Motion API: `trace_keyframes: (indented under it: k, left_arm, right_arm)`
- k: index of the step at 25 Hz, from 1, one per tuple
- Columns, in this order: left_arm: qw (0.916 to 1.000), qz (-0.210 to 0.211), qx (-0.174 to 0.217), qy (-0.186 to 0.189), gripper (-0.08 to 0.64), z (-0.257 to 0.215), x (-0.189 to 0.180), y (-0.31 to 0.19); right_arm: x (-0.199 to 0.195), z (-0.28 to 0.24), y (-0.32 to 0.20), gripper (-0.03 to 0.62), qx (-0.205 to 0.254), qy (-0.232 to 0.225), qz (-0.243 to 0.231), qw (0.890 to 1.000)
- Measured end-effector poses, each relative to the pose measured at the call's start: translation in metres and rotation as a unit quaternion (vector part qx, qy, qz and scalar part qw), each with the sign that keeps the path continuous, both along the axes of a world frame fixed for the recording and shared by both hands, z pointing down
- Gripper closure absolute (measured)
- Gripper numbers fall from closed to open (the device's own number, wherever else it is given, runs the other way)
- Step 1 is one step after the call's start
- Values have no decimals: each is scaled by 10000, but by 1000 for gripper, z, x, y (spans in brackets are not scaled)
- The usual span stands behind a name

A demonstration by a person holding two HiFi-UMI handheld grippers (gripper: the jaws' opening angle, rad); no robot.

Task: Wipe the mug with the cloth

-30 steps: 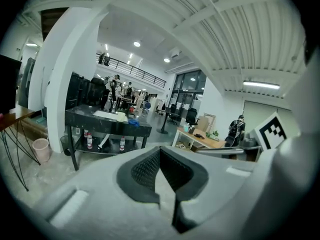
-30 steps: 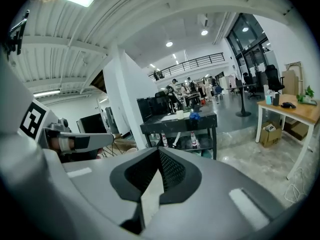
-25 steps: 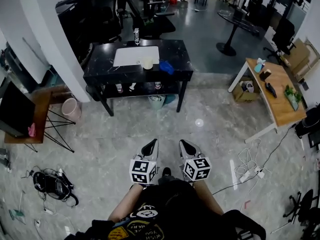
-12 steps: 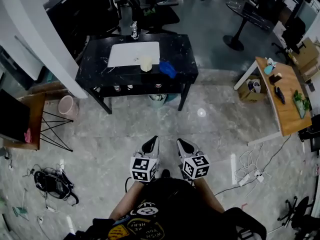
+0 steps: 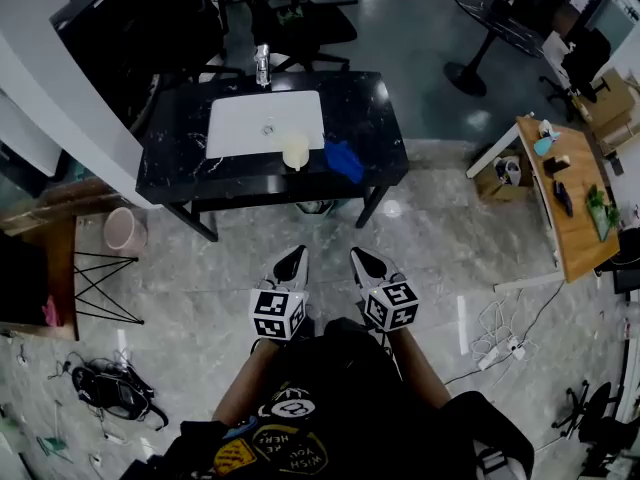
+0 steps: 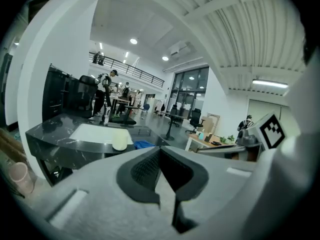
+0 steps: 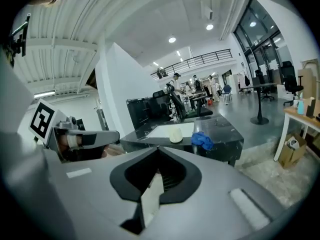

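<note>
A person stands on a grey marbled floor (image 5: 180, 298) facing a black, white-veined worktop (image 5: 372, 118), a two-jaw gripper in each hand, both held low and close to the body, well short of the worktop's front edge. A white rectangular sink (image 5: 250, 120) is set into the worktop left of centre. To the right, well apart, stands a wooden desk (image 5: 572, 223) with small items on it. The left gripper (image 5: 293, 260) has its jaws pressed together with nothing between them, and the right gripper (image 5: 361, 260) is likewise closed and empty. The two point side by side toward the worktop. A crumpled blue cloth (image 5: 343, 159) lies near the worktop's front edge, right of the sink. The cream mug (image 5: 295, 151) stands upright at the sink's front right corner, just beside the cloth and left of it. A chrome tap (image 5: 262, 65) rises at the worktop's back edge behind the sink.
</note>
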State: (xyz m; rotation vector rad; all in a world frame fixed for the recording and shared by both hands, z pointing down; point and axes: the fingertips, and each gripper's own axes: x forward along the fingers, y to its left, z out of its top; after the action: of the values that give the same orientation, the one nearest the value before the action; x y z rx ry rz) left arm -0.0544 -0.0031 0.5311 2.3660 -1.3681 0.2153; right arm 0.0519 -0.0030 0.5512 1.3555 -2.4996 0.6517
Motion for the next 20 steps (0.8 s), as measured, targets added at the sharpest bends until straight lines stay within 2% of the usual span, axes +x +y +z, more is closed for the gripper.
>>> trace_keyframes:
  k: [5, 9, 13, 14, 16, 17, 20]
  left_arm:
    - [9998, 130, 64, -106, 555, 8, -12, -64]
    - [9996, -96, -218, -178, 555, 32, -22, -107]
    - [9983, -365, -302, -340, 555, 54, -32, -159]
    - [9981, -403, -317, -331, 555, 61, -34, -175]
    - [9981, -428, -375, -216, 555, 71, -36, -201]
    - [9982, -441, -399, -120, 555, 73, -36, -212]
    - [9975, -593, -386, 64, 555, 69, -36, -241]
  right_arm:
    - [-14, 10, -52, 591, 42, 37, -8, 10000]
    - [-11, 35, -101, 589, -34, 134, -112, 9998]
    - [-1, 53, -178, 589, 57, 79, -158, 9998]
    - [2, 62, -200, 580, 39, 160, -175, 9997]
    - [6, 87, -239, 517, -115, 407, -246, 9988]
    - [8, 102, -256, 511, -210, 572, -286, 9977]
    - [18, 143, -300, 467, -345, 1242, -365, 9910]
